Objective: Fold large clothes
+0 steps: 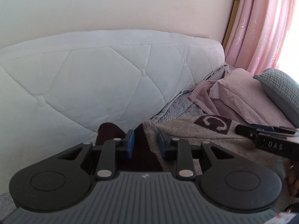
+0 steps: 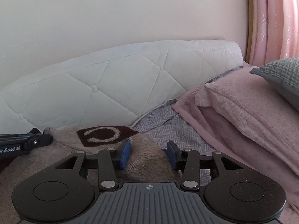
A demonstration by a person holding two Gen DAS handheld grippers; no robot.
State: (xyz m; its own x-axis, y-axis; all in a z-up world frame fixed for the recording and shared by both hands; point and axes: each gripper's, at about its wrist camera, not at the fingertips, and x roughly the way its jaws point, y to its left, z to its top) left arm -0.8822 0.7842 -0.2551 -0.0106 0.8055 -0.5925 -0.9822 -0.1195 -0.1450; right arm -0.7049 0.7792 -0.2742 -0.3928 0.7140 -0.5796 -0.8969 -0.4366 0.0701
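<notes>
A bed covered with a grey herringbone bedspread (image 2: 168,128) fills the lower part of both views, backed by a white quilted headboard (image 1: 89,78) against a plain pale wall (image 2: 121,13).

Nearest the left wrist camera, the left gripper (image 1: 145,142) has its jaws spread, blue pads (image 1: 130,143) well apart. Between them lies a dark maroon part of the garment, and under and past the right pad spreads the beige knitted sweater (image 1: 186,136). Whether the pads touch the fabric cannot be told. Beyond and to the right of these jaws sits the sweater's dark brown patch with a pale curled letter (image 1: 213,124), and further right the right gripper (image 1: 265,140) reaches in from the frame edge above the knit.

In the right wrist view the right gripper (image 2: 148,154) also stands with jaws spread. The sweater (image 2: 145,160) lies between and below them, its edge ending near the right pad, where the bedspread shows. Left of and beyond the jaws is the same brown patch (image 2: 104,134), and at the far left the left gripper (image 2: 28,142) rests over the sweater.

Further off, right of both pairs of jaws, a pink blanket (image 2: 243,115) is heaped, a grey crosshatched pillow (image 2: 280,72) on top. A pink curtain (image 1: 261,24) hangs behind.
</notes>
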